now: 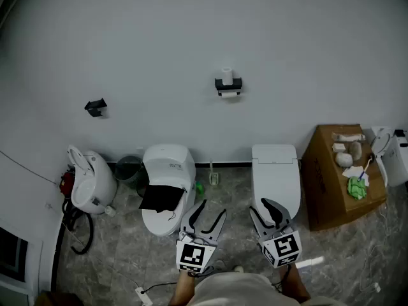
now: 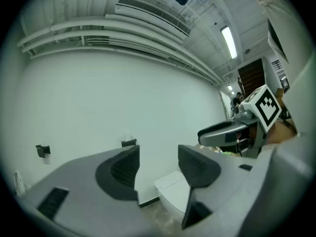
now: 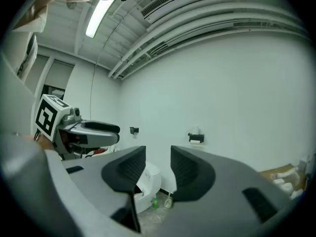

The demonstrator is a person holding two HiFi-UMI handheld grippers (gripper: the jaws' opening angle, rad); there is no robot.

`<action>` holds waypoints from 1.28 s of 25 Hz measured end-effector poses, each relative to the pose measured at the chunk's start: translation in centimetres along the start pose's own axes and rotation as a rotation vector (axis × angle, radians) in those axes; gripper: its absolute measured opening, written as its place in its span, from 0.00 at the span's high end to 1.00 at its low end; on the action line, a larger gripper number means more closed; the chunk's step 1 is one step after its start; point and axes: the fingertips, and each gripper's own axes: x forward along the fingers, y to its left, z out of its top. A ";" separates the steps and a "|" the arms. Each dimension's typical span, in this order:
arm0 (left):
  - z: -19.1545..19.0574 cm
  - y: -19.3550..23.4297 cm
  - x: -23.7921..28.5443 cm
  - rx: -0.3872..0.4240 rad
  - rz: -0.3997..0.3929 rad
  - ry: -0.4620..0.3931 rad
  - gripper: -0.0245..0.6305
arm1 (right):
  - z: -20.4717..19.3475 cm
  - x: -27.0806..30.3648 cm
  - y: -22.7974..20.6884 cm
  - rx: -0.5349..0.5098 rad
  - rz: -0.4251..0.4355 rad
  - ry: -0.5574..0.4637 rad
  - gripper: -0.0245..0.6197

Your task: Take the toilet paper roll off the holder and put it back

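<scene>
"Up on the wall ahead, is that the roll?"

"Yes. The toilet paper roll (image 1: 227,74) stands upright on top of the holder (image 1: 228,85), well apart from me, above the gap between the left toilet (image 1: 167,182) and the right toilet (image 1: 275,174). Something white shows under the holder too; whether it's a second roll, I cannot tell."

"And your grippers?"

"My left gripper (image 1: 212,210) and my right gripper (image 1: 264,208) both hang low in front of me, jaws spread, nothing between them."

"How would you go about it?"

"I judge the reach hasn't begun. I'd step in between the toilets, bring one gripper level with the roll and close gently across its sides, since soft paper should crush easily. Then I'd lift straight up, clear of the holder."

"Any containers?"

"A cardboard box (image 1: 322,185) stands just beside the right toilet, with a green cloth (image 1: 357,187) and some pale things lying on top; its inside is hidden. A dark bin (image 1: 129,169) sits by the wall near the left toilet, too dim to tell what's in it."
</scene>
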 end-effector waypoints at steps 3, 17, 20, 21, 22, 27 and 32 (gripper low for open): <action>0.3 0.1 1.0 0.002 0.007 -0.001 0.58 | 0.2 0.5 -1.0 0.022 0.002 -0.014 0.72; -0.6 3.4 6.8 0.002 0.013 -0.011 0.58 | -0.1 5.9 -4.6 0.031 0.005 -0.007 0.72; -1.4 5.0 8.4 -0.009 0.003 0.002 0.59 | -0.2 8.0 -5.3 0.033 -0.004 -0.001 0.72; -1.6 5.6 9.1 -0.011 0.000 0.004 0.59 | -0.2 8.7 -5.6 0.034 -0.008 0.001 0.72; -1.7 6.2 9.9 -0.012 -0.003 0.004 0.59 | -0.1 9.5 -6.0 0.034 -0.011 0.001 0.72; -1.6 9.3 13.4 -0.010 -0.027 0.001 0.59 | 0.6 13.6 -7.5 0.035 -0.024 0.011 0.72; -1.8 12.7 16.3 -0.014 -0.037 0.005 0.59 | 0.8 17.7 -8.7 0.041 -0.036 0.028 0.72</action>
